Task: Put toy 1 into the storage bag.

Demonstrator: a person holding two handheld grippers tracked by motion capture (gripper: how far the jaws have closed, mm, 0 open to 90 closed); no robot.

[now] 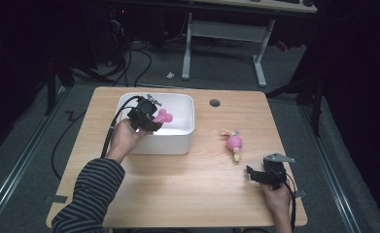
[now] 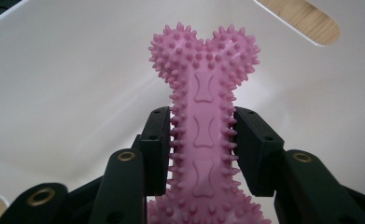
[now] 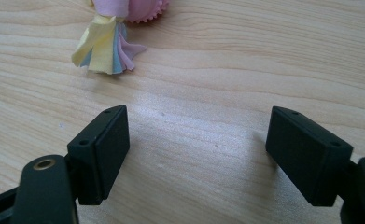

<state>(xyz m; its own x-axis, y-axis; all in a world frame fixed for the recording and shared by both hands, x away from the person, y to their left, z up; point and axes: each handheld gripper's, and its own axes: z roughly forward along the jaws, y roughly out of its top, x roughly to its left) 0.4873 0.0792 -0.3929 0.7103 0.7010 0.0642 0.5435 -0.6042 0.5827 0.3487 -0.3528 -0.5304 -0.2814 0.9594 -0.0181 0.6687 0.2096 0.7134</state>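
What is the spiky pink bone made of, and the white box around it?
The pink bone toy looks like soft rubber, matt, covered in little moulded nubs with bone shapes pressed in. The white box looks like smooth plastic, faintly glossy, with rounded corners. I can't be certain of either from looks alone.

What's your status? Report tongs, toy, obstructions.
Left tongs shut on pink bone toy, over white bin. Right tongs open, on table. Nothing blocking.

Pink spiked rubber bone (image 2: 202, 126): knobbed ends, small bone shapes embossed along shaft. Clamped at mid-shaft, held lengthwise above the white bin (image 1: 182, 127), far left on the table.
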